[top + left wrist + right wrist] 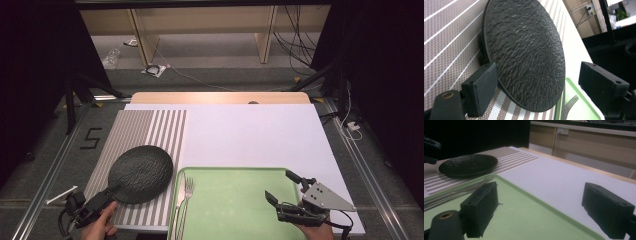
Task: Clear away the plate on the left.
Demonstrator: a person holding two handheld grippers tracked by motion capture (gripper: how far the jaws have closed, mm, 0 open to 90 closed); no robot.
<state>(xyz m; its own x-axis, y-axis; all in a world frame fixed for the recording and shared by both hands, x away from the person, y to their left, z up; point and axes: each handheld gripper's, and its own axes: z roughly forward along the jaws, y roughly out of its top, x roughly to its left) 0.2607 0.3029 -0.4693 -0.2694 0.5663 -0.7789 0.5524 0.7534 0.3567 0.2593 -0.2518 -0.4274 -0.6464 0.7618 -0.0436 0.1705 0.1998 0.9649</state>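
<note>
Here, desk with striped placemat at its left | dark round plate lies flat there beside green tray, likely stiff, heavy, breakable; take its near rim | left tool wide open around that rim, gripping nothing | right tool open, empty, above tray.

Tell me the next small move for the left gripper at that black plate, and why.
Probably draw the left gripper back a little. Its jaws stand wide open, with the black plate lying flat on the striped placemat, so the plate looks set down. The right gripper waits open over the green tray, near the fork.
</note>
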